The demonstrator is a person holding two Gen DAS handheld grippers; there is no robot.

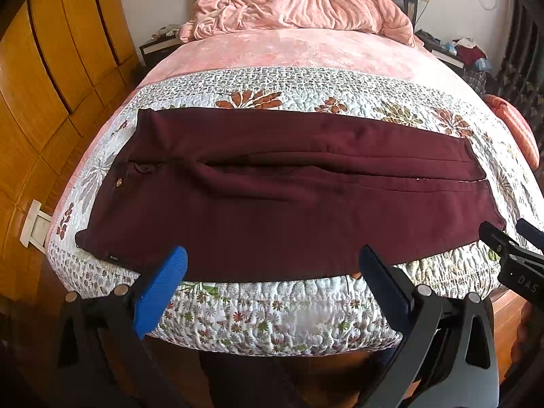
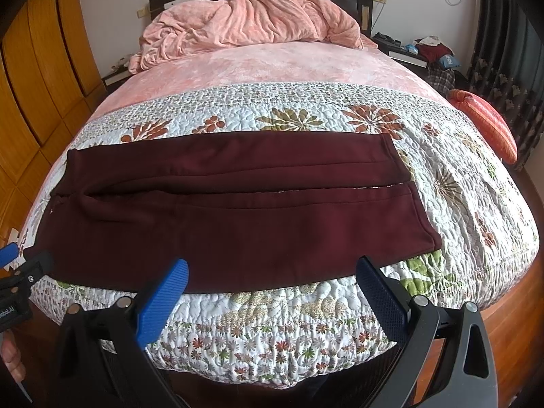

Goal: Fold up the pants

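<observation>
Our left gripper [image 1: 272, 272] and right gripper [image 2: 272, 282] hover at the bed's near edge, jaws spread wide and holding nothing. The maroon pants [image 1: 272, 183] lie flat across the floral quilt [image 1: 272, 316], waistband left, legs right.

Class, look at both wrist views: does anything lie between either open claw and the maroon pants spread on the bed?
Nothing visible does. The pants lie flat on the floral quilt; the left claw and right claw both hover open at the near edge, with only bare quilt beneath them.
</observation>
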